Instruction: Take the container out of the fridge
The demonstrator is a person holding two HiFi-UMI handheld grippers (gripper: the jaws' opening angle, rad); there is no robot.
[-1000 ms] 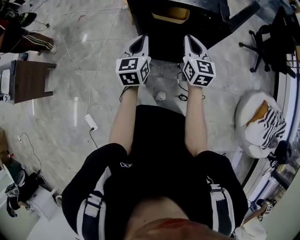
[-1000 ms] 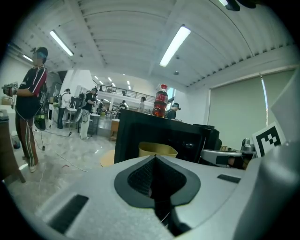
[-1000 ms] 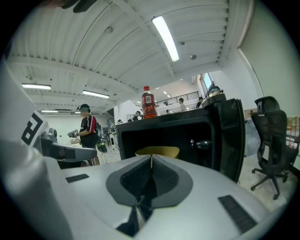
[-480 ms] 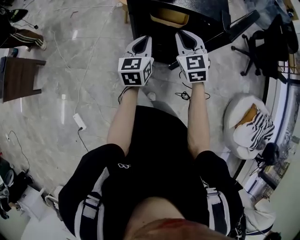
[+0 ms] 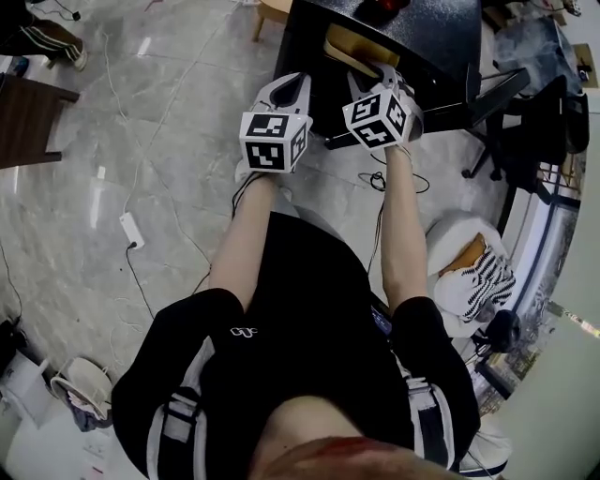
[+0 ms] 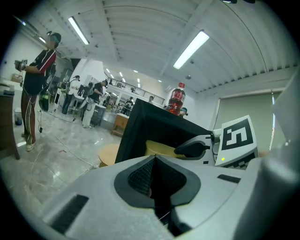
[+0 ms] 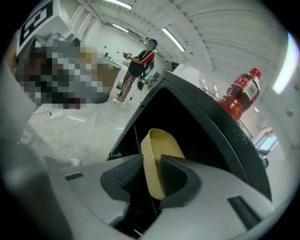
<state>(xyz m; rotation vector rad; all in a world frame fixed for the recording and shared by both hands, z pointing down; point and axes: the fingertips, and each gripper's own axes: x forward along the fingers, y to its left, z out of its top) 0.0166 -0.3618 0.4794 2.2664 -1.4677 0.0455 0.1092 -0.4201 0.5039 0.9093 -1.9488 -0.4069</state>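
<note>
A small black fridge (image 5: 422,33) stands open on the floor in front of me, with a tan container (image 5: 354,47) inside. My right gripper (image 5: 377,77) reaches into the opening. In the right gripper view the container's rim (image 7: 151,159) stands between the jaws of that gripper (image 7: 149,174). The jaws are opening: the rim lies against the right jaw and a gap shows on the left. My left gripper (image 5: 289,92) hovers beside it, just outside the fridge, shut on nothing (image 6: 153,160). The left gripper view also shows the fridge (image 6: 140,124) and the container (image 6: 161,148).
A red drink bottle (image 7: 241,96) stands on top of the fridge. Near it are a black office chair (image 5: 539,103), a white cushion with striped cloth (image 5: 469,267) and a round wooden stool (image 5: 272,7). A power strip (image 5: 129,230) and cables lie on the floor at the left.
Both grippers have moved forward to the fridge. The right one has turned and gone into the opening, around the container's rim. The left one stays outside.
</note>
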